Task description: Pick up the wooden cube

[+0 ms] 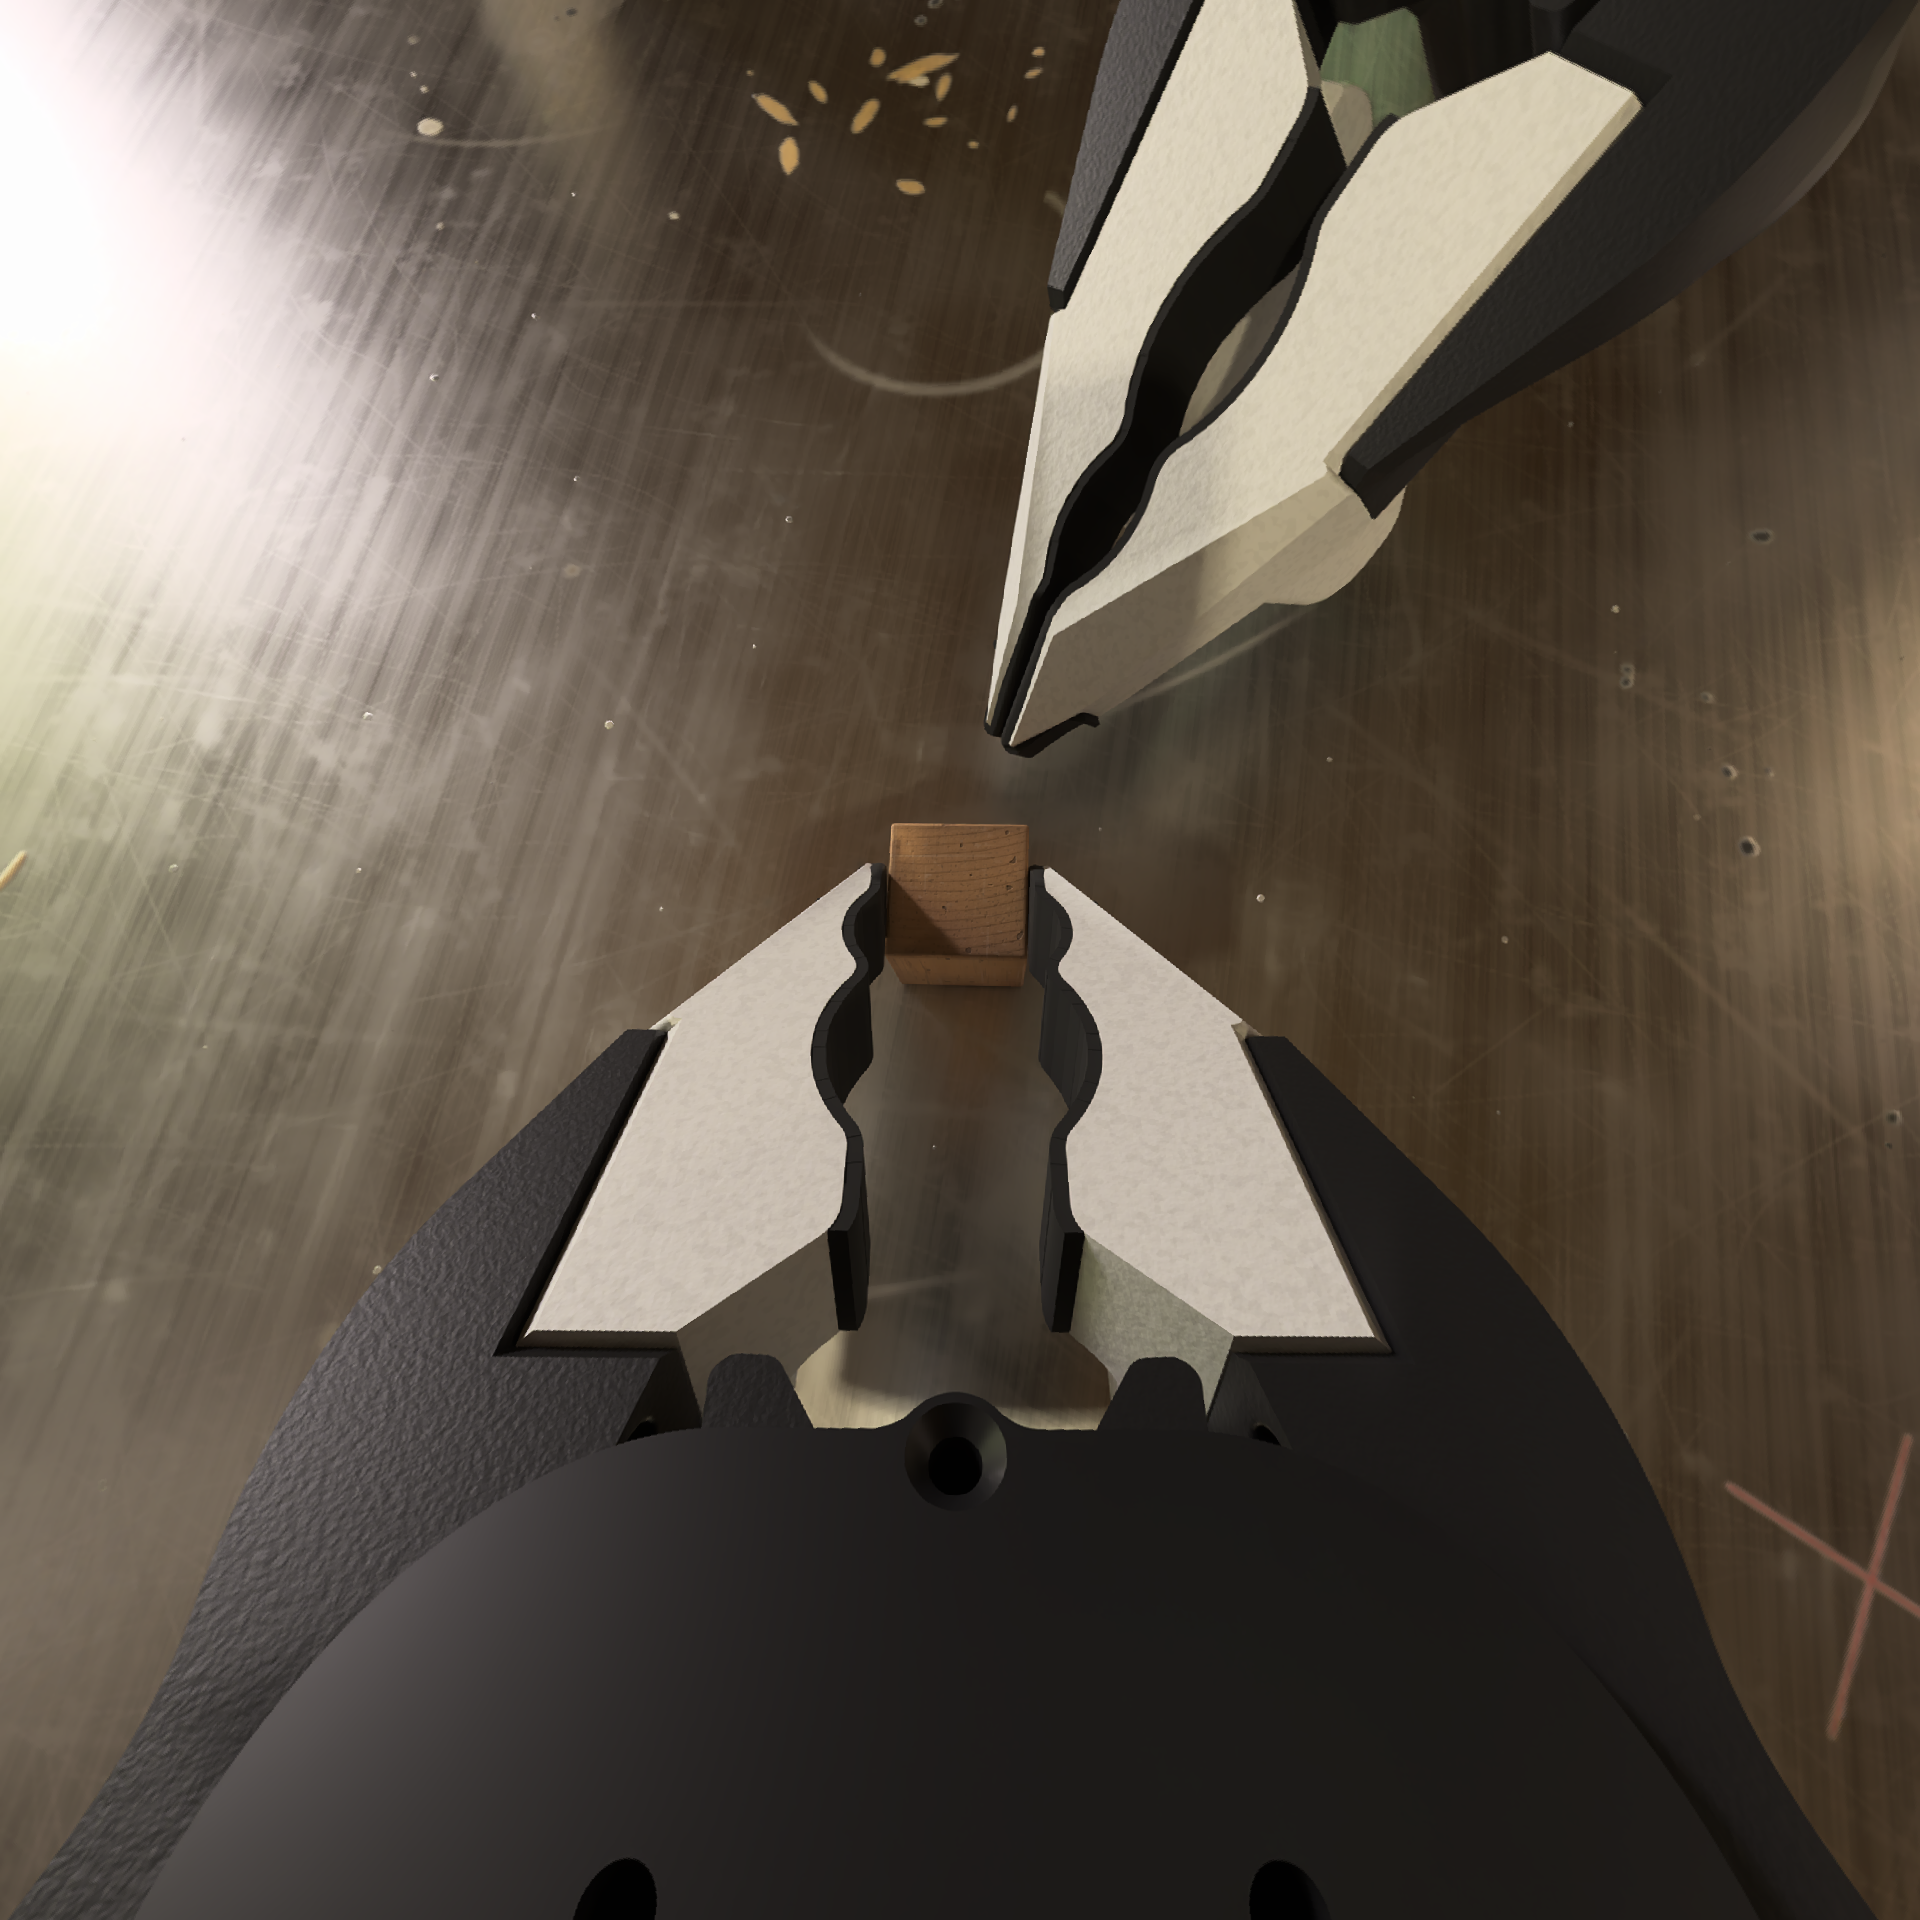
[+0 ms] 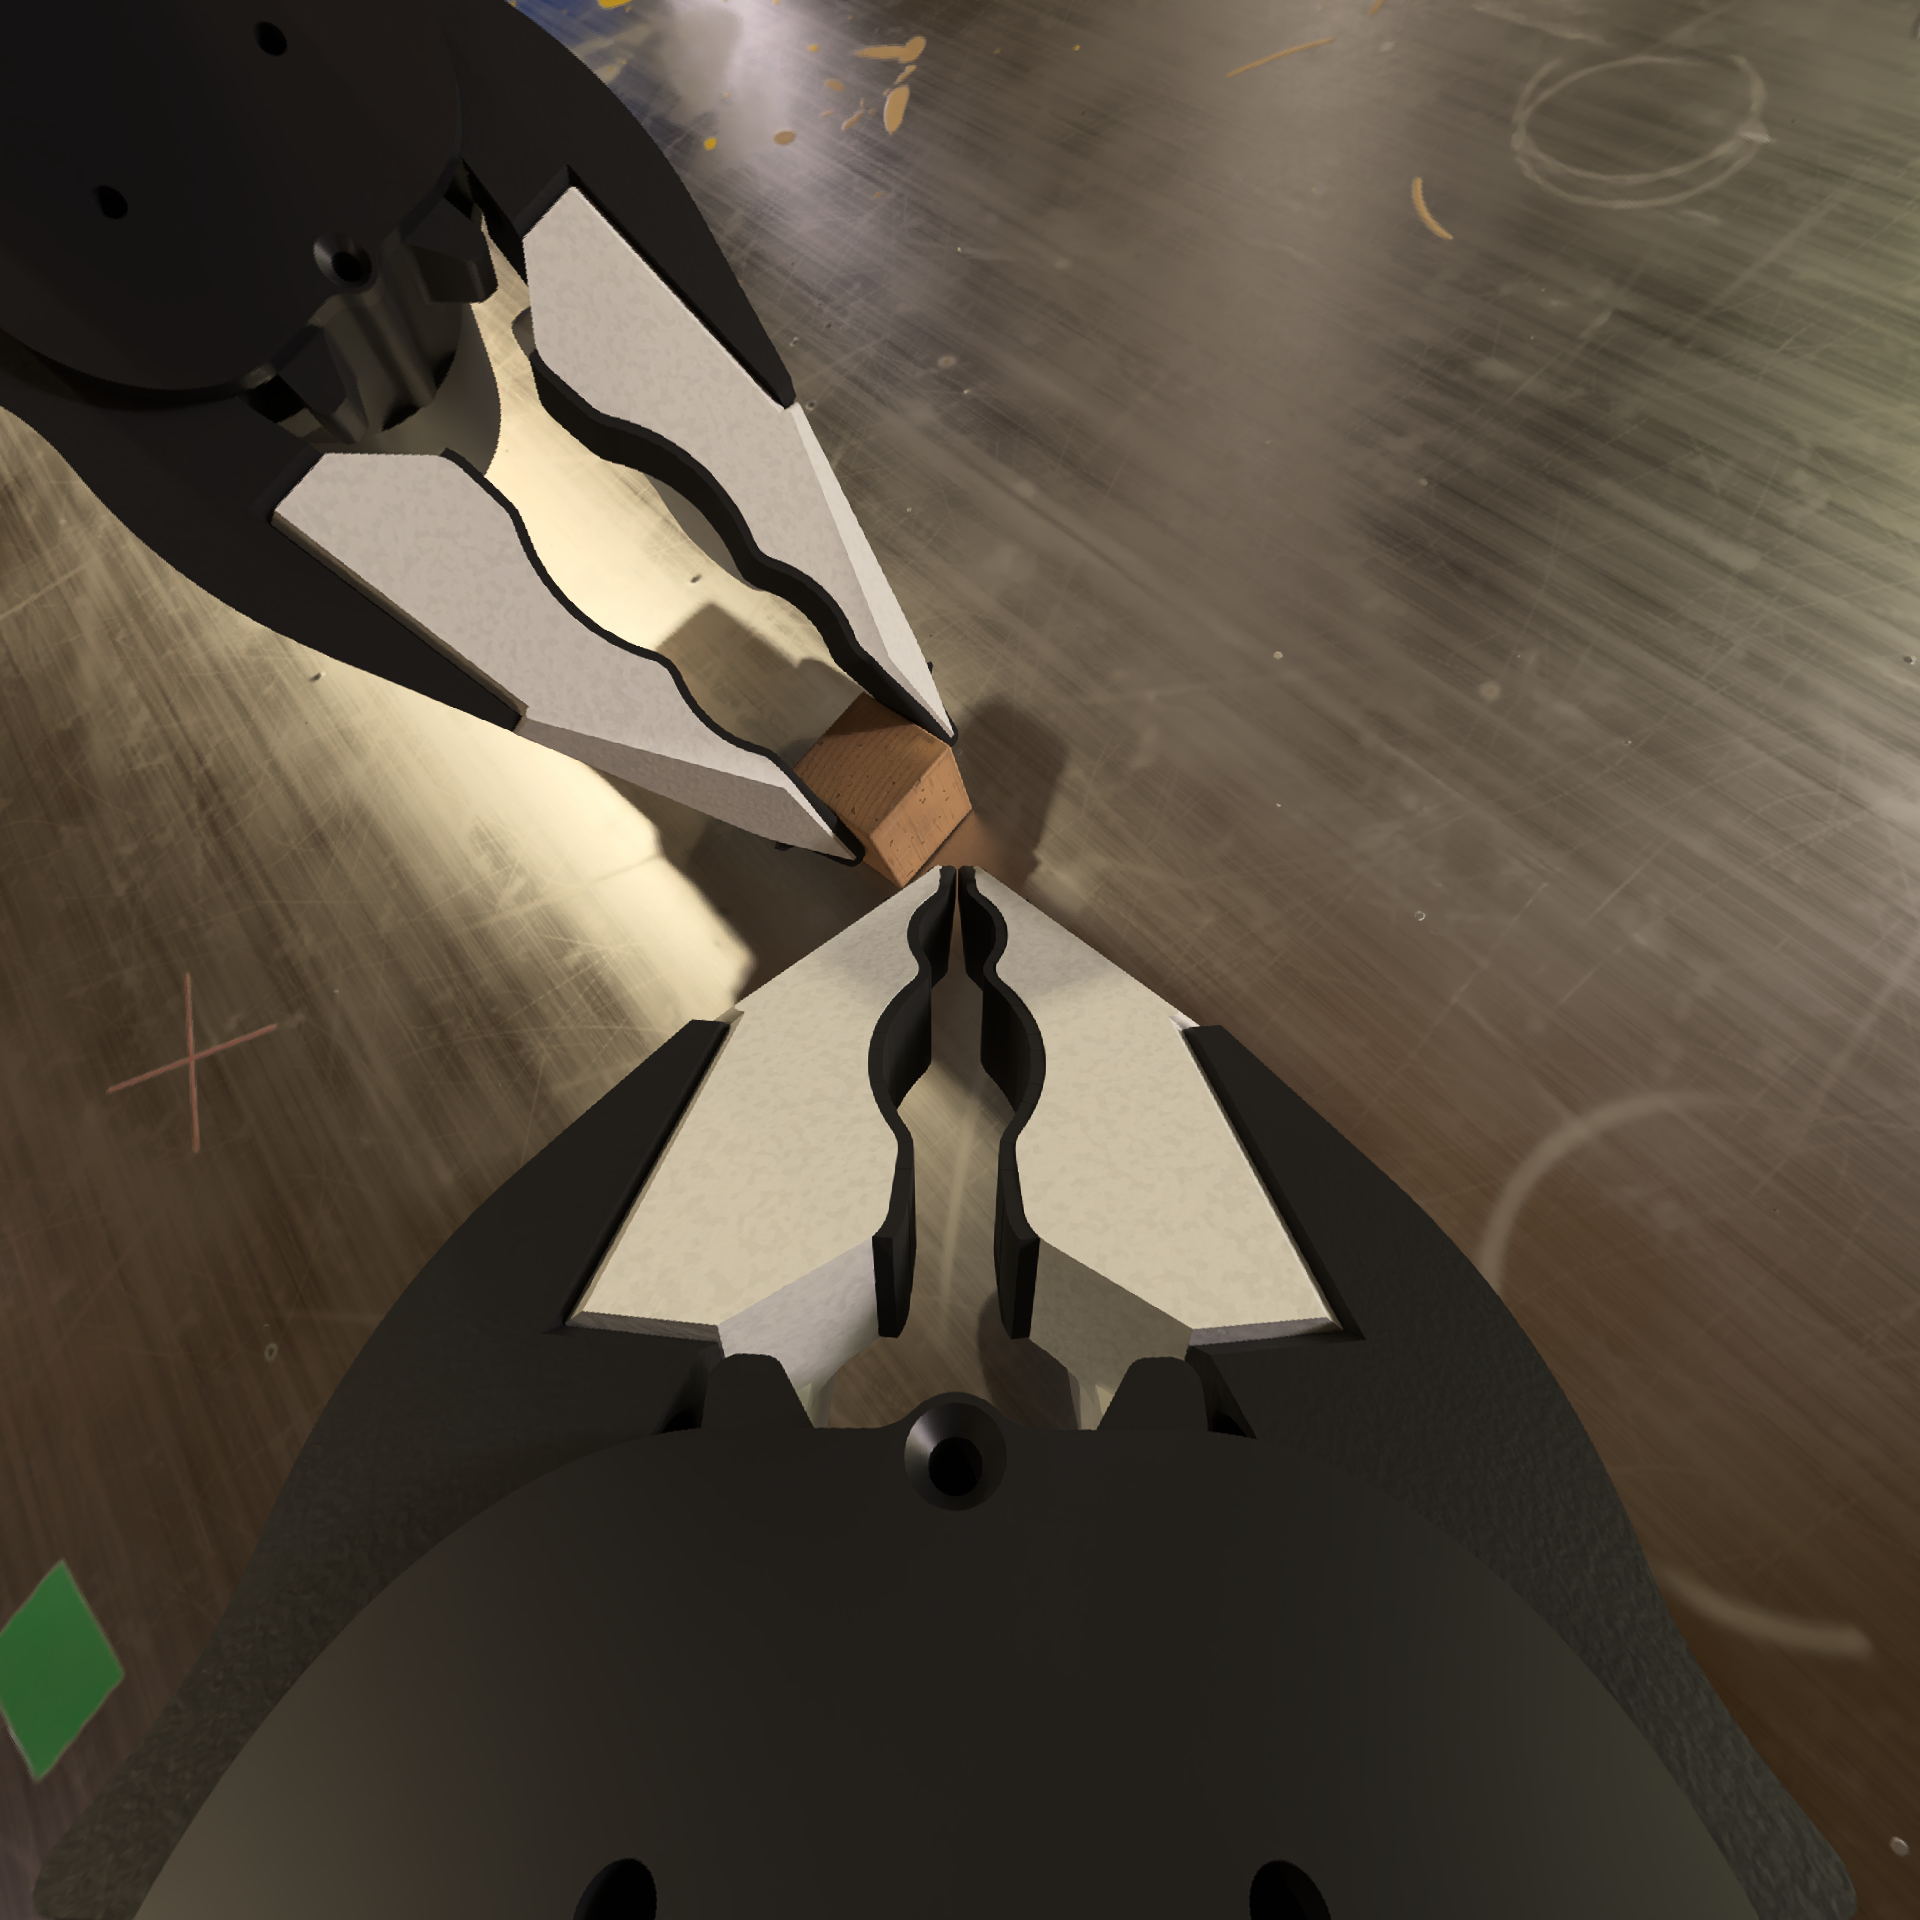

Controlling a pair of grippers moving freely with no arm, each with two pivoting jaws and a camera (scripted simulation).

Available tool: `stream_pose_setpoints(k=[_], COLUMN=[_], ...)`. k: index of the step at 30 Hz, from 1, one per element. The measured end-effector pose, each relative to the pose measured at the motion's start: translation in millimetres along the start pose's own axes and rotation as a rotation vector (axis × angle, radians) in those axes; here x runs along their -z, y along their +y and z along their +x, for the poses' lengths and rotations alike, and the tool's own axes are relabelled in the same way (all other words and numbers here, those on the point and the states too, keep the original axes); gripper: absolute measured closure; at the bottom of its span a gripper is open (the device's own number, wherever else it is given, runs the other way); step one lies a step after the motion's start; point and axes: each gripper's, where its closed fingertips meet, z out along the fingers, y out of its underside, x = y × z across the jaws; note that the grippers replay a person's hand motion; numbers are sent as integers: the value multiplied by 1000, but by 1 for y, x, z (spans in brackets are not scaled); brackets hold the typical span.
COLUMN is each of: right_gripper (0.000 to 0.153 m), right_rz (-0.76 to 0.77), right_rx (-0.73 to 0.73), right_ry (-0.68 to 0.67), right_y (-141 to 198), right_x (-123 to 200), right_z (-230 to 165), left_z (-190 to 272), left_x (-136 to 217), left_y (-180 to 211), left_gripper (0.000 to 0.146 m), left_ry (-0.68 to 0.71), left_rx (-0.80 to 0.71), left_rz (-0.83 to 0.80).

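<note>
In the left wrist view, the wooden cube (image 1: pixel 958 902) sits at the centre of the frame, gripped between the fingertips of the left gripper (image 1: pixel 958 883), whose pale pads press its two opposite sides. The right gripper (image 1: pixel 1023 732) comes down from the upper right of that view, its fingers clenched together on nothing, tips just beyond the cube and apart from it. Beneath lies a scratched, brushed tabletop (image 1: pixel 416 727) with a faint red cross mark (image 1: pixel 1860 1590) at lower right, and the right wrist view shows a green diamond patch (image 2: pixel 52 1673) at lower left.

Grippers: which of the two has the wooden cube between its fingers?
The left gripper: the wooden cube sits between its spread fingertips. The right gripper is shut, empty, beside the cube.
</note>
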Motion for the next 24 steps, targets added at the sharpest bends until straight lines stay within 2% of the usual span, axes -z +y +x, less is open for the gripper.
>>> stream_pose_setpoints(k=[14, 19, 24], right_gripper=[152, 152, 151], right_rz=[-4, -2, -2], right_rx=[18, 19, 20], right_ry=[16, 16, 17], right_y=[0, 0, 0], right_x=[0, 0, 0], right_z=[1, 2, 2], left_z=[1, 3, 0], left_x=[-2, -6, -7], left_y=[-2, 0, -1], left_gripper=[119, 113, 118], left_ry=[16, 7, -29], left_rx=[65, 54, 42], left_rz=[17, 11, 18])
